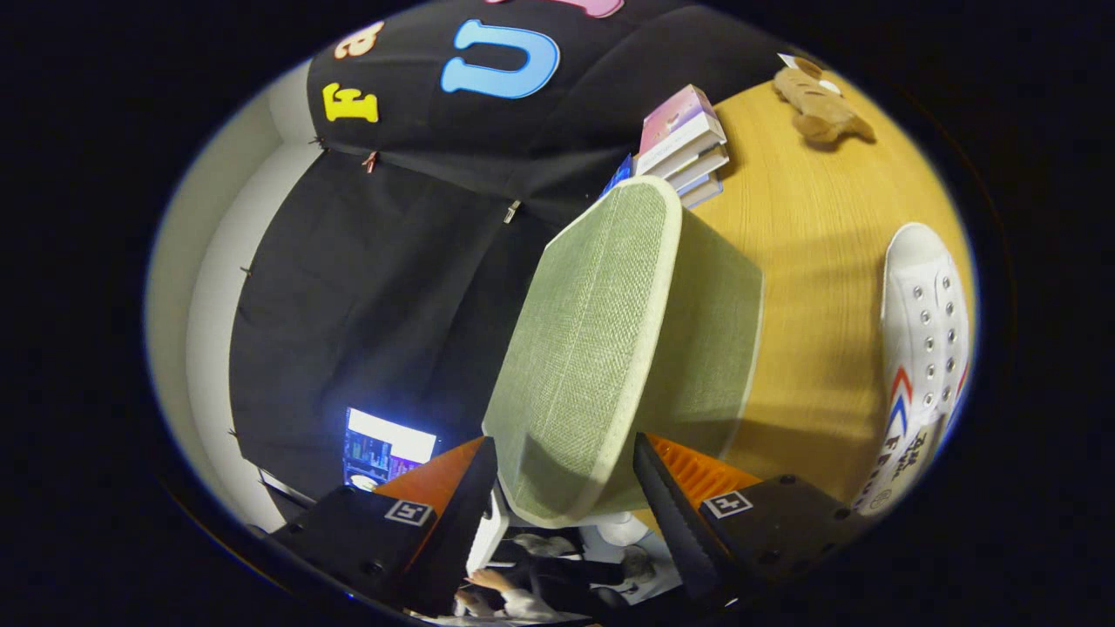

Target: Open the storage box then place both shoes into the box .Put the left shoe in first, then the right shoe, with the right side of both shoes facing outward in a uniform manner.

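Holding my hand-held gripper (564, 488) with fingers apart around the near edge of the green fabric storage box (610, 348) lid — contact unclear, inside hidden. White shoe (923, 340) lies on the desk (819, 244) beside it — books (684, 144), plush toy (819, 104) beyond.

storage box (601, 348) interior: hidden behind lid | white shoe (923, 348): partly cut off (far side)
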